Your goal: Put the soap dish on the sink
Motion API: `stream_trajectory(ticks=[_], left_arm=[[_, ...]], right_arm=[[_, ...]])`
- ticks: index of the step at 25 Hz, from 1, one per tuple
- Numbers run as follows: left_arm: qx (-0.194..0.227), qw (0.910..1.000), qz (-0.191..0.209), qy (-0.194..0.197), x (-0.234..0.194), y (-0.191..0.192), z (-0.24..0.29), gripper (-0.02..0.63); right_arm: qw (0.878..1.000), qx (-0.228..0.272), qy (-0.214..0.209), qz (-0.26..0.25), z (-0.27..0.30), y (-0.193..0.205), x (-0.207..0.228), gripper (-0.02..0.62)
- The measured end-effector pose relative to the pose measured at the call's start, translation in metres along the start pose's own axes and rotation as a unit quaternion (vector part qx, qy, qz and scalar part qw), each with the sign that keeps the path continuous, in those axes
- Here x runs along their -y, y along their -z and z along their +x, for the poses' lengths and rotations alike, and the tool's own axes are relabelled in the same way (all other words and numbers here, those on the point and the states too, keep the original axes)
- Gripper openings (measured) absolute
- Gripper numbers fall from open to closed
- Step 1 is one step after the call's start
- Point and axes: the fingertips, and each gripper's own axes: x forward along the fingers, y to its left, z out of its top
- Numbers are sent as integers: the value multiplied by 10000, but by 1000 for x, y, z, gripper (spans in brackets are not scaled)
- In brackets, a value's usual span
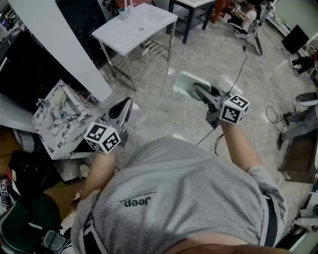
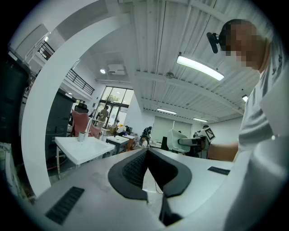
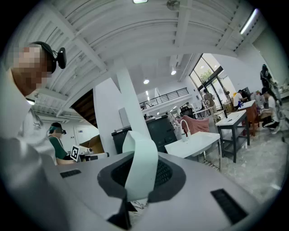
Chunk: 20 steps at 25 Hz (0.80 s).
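A pale green soap dish (image 1: pixel 187 82) is held on edge above the floor, with my right gripper (image 1: pixel 199 90) shut on it. In the right gripper view the soap dish (image 3: pixel 141 167) stands upright between the dark pads. The white sink (image 1: pixel 135 26) on a metal stand is at the far upper left of the head view, well away from both grippers. It also shows in the right gripper view as the sink (image 3: pixel 198 142) ahead to the right. My left gripper (image 1: pixel 126 103) is shut and holds nothing; its tips (image 2: pixel 146 151) meet.
A white pillar (image 1: pixel 59 44) and a marbled box (image 1: pixel 62 119) stand to the left. A cup (image 1: pixel 122 13) sits on the sink's far corner. A dark table (image 1: pixel 191 10) is behind the sink. Cables (image 1: pixel 243 64) run over the marble floor. A person (image 1: pixel 304 116) sits at right.
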Motion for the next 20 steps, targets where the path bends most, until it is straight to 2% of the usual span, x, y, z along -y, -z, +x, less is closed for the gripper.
stream_trajectory(ticks=[14, 20], left_arm=[[-49, 9999, 84, -80, 17, -2, 23, 14], [-51, 9999, 81, -78, 41, 2, 46, 14]], right_arm=[[9997, 71, -148, 204, -19, -13, 22, 101], [9997, 123, -164, 92, -47, -19, 37, 101]])
